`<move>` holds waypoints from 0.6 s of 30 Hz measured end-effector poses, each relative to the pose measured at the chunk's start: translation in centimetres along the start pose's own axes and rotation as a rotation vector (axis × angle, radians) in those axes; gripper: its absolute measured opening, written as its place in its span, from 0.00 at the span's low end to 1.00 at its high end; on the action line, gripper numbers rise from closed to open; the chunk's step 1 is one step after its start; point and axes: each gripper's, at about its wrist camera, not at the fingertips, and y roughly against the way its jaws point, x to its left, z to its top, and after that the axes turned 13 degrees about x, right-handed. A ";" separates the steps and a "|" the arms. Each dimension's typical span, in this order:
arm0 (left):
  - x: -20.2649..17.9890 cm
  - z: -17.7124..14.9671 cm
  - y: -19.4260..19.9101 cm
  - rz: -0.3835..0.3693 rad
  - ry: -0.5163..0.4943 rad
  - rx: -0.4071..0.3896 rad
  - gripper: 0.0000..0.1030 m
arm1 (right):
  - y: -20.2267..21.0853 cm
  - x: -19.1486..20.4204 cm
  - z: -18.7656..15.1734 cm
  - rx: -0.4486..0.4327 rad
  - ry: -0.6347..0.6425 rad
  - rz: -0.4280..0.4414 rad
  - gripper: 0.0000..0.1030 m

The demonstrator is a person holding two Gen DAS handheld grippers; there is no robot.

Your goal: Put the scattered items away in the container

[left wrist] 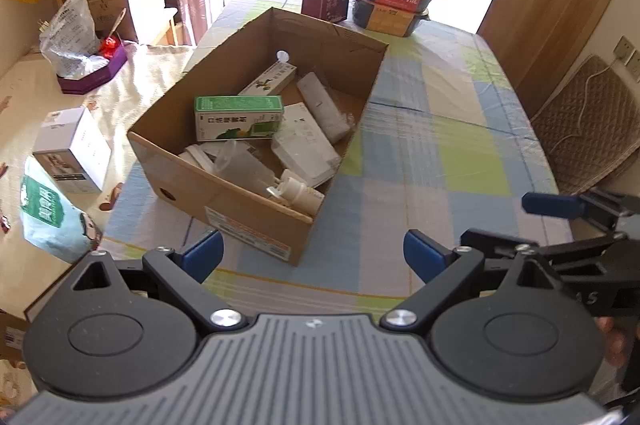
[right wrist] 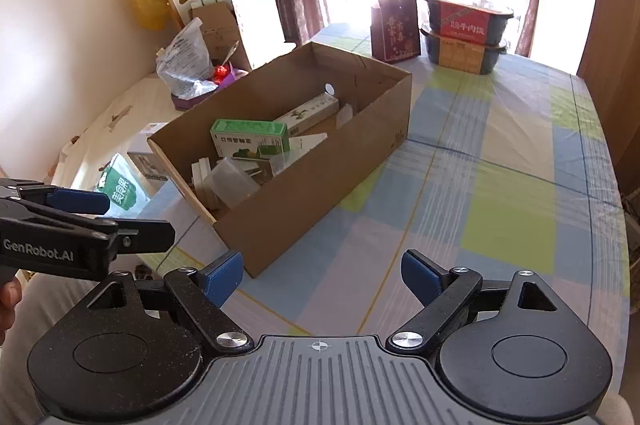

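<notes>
I am holding the left claw [left wrist: 312, 257] and the right claw [right wrist: 322, 275] spread wide and empty above the checked tabletop [left wrist: 440, 129], both facing the cardboard box [left wrist: 224, 193], which is already carrying the green carton [left wrist: 239, 117], a clear cup [left wrist: 240, 161] and a white bottle [left wrist: 298, 191]. The tabletop around the box is showing no loose items, so I am judging the tidying nearly done. I am risking a mistaken reach toward the white box [left wrist: 74, 149] lying well apart on the neighbouring surface, or a claw catching the box's rim and shoving it.
</notes>
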 end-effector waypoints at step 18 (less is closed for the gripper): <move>-0.7 -0.7 -0.9 0.048 -0.054 -0.017 0.92 | -1.0 -0.1 -0.5 0.013 -0.028 -0.011 0.89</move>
